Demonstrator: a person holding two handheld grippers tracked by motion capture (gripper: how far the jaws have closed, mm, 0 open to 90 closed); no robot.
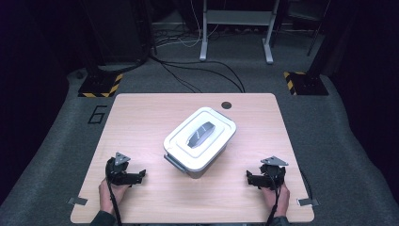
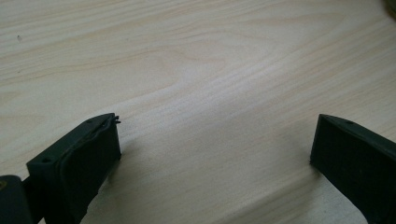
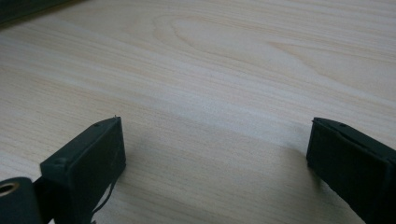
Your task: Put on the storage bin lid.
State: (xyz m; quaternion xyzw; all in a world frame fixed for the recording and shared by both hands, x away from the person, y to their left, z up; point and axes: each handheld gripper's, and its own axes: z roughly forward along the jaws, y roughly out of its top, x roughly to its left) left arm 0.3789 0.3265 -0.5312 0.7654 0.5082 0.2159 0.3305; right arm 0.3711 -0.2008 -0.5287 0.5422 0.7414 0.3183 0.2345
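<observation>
A white lidded box with a grey handle on its lid and a grey latch at its near end stands slanted in the middle of the light wooden table. My left gripper rests low at the front left, held by a hand, pointing right toward the box. Its jaws stand wide apart with bare wood between them. My right gripper sits at the front right, pointing left toward the box. It is open too, with nothing but tabletop between its fingers. Both grippers are well apart from the box.
A small dark round hole lies near the table's far edge. Tape strips mark the front corners. Beyond the table are grey carpet, loose cables, two yellow-and-black striped bases and a grey stand.
</observation>
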